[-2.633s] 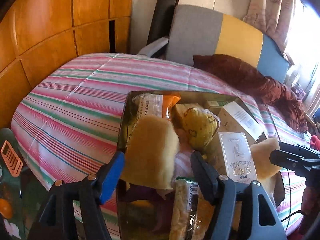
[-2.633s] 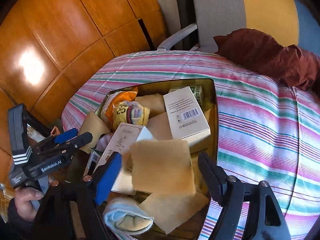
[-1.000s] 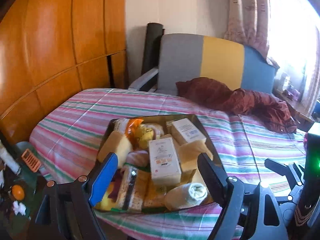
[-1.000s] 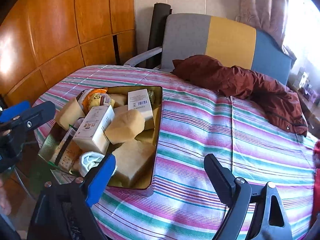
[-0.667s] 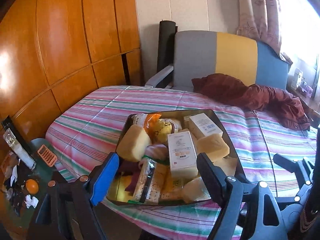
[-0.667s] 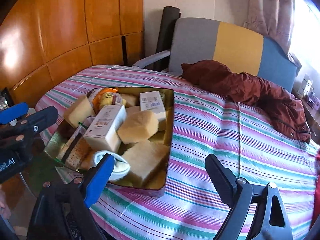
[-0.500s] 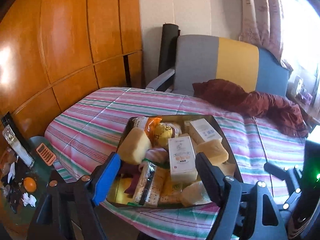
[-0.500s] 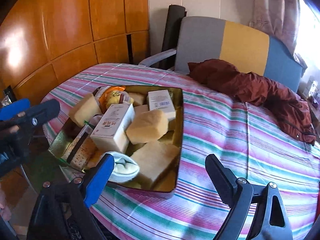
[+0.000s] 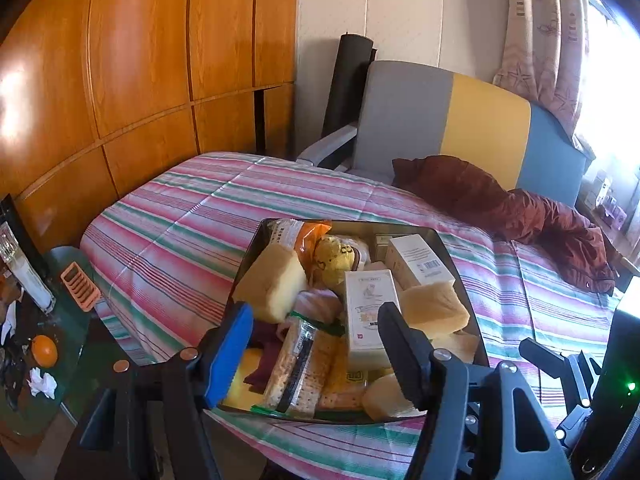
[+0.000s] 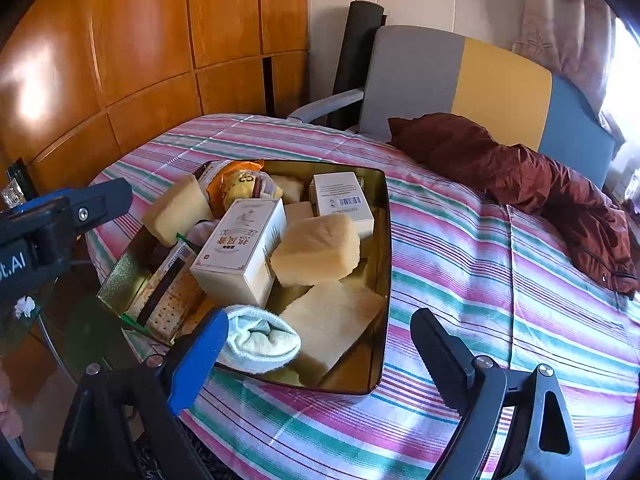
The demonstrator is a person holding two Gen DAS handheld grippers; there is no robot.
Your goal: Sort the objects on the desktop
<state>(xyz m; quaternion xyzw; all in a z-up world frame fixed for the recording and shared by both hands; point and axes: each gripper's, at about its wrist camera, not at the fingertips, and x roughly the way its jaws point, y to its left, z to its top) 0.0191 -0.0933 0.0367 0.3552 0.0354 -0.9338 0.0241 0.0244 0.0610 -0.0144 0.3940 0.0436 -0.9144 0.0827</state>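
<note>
Gold tin (image 10: 382,240) of sponges and boxes sits on the striped worktop (image 10: 500,280), ahead of both tongs: left tongs (image 9: 316,342) just narrowing, empty; right tongs (image 10: 320,354) apart, empty. Only the left view shows an orange (image 9: 44,351).

My right gripper (image 10: 320,344) hangs above the near end of a gold tin (image 10: 382,240) on the striped cloth (image 10: 500,280), jaws wide with nothing gripped. A rolled pale towel (image 10: 260,344) lies just beside my blue finger (image 10: 198,360). Sponges (image 10: 316,250), two white boxes (image 10: 236,256) and crackers (image 10: 168,300) crowd the tin. My left gripper (image 10: 80,208) shows at the left edge.
</note>
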